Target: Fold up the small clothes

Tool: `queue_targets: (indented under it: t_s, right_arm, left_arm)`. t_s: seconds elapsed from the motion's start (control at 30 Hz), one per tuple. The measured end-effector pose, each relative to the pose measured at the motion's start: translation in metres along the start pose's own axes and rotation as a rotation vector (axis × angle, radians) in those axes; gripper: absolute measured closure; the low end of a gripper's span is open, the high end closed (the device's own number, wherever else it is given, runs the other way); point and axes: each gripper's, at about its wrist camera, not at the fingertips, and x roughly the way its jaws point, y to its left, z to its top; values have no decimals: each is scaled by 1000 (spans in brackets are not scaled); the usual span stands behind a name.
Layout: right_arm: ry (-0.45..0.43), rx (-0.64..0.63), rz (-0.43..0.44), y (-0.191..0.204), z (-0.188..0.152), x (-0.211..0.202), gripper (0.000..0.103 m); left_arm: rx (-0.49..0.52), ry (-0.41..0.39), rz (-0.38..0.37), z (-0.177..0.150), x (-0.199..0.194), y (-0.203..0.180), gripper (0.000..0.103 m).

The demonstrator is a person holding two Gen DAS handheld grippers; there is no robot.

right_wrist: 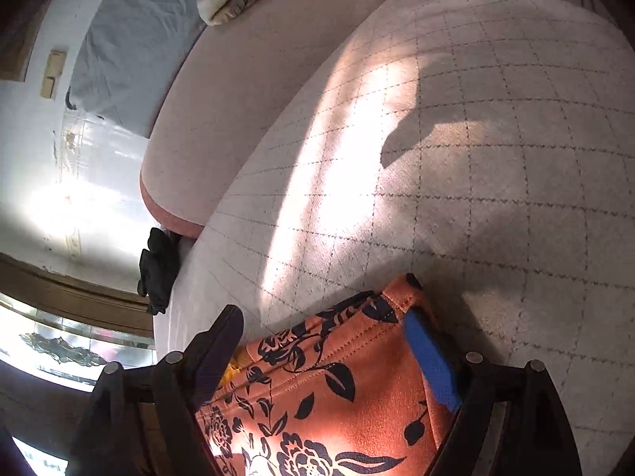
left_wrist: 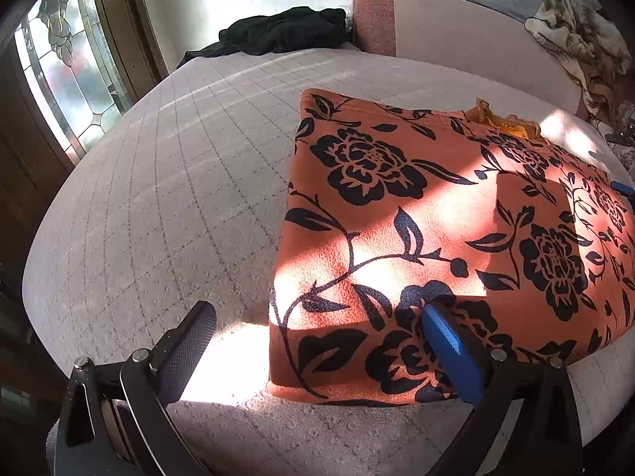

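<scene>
The left gripper (left_wrist: pixel 317 341) has its jaws spread wide, nothing pinched between them. Its dark finger (left_wrist: pixel 186 349) sits over the bare cover at the near left, and its blue finger (left_wrist: pixel 450 353) lies over the near edge of the cloth (left_wrist: pixel 397 206); whether that pad touches the fabric cannot be told. The near left corner of the cloth lies between the two fingers, flat on the cover.

The right gripper (right_wrist: pixel 329 353) also stands wide apart. A hemmed corner of the cloth (right_wrist: pixel 333 396) fills the space between its fingers. The blue finger (right_wrist: pixel 430 361) lies along the right edge of that corner, and the dark finger (right_wrist: pixel 216 357) stands to the left of it, with a bit of yellow fabric showing beside it. The pads do not press on the fabric. In the left view, a blue tip (left_wrist: pixel 623 188) of this gripper shows at the far right edge of the cloth.

The cloth is orange with black flowers and leaves, folded into a rough rectangle. It lies on the right half of a pale quilted cover (left_wrist: pixel 158 198) with a grid of stitched lines. Sun falls across it in bright bands. A yellow piece (left_wrist: pixel 504 121) peeks out at its far edge.

Beyond the cover, a dark garment (left_wrist: pixel 285 31) lies bunched at the far left. A pink cushion (left_wrist: pixel 377 20) stands just to its right. A patterned heap (left_wrist: pixel 575 35) lies at the far right. A leaded glass window (left_wrist: pixel 67 67) is on the left.
</scene>
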Motion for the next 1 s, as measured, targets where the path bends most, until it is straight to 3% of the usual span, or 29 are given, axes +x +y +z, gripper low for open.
queue_targets:
  t_s: [0.07, 0.17, 0.33, 0.53, 0.63, 1.0]
  right_arm:
    - [-24, -21, -47, 2, -10, -13, 17]
    - [-41, -33, 1, 8, -35, -44, 17]
    - [-34, -90, 36, 25, -118, -101, 17]
    - [50, 75, 49, -21, -212, -118, 17]
    - [61, 173, 45, -44, -219, -111, 17]
    - [-25, 267, 67, -47, -183, -100, 16]
  left_arm:
    - [5, -7, 3, -1, -2, 0, 0]
    - [12, -33, 28, -1, -11, 1, 0]
    - [-3, -67, -9, 4, -31, -2, 0]
    - [19, -81, -50, 9, -51, -22, 0]
    - [32, -81, -60, 11, -58, -28, 0]
    - [-10, -39, -58, 17, -56, -29, 0]
